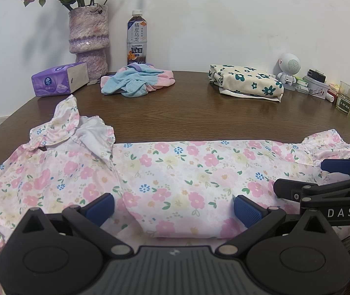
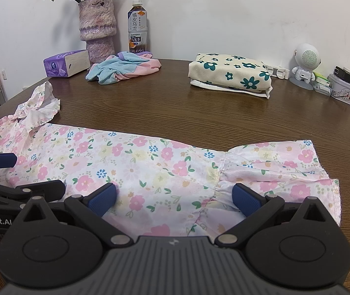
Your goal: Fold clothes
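Two grippers—left [image 1: 173, 207], right [image 2: 175, 196]—jaws spread over floral garment [image 1: 175, 169] on wooden table [image 1: 187, 103].

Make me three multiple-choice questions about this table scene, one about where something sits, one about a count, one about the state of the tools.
1. Where does the tea bottle stand?
A. Beside the purple vase, at the wall
B. On the folded cream cloth
C. On the floral garment

2. How many garments on the table already look folded?
A. None
B. One
C. Three

3. What state are the two tools in?
A. Both shut on the floral garment
B. Both open over the floral garment
C. One open, one shut

Answers:
1. A, the bottle stands just right of the purple vase against the wall.
2. B, only the cream cloth with green flowers is a neat stack; the blue-pink garment is crumpled and the floral garment lies spread out.
3. B, the left tool and the right tool each show blue pads wide apart above the fabric.
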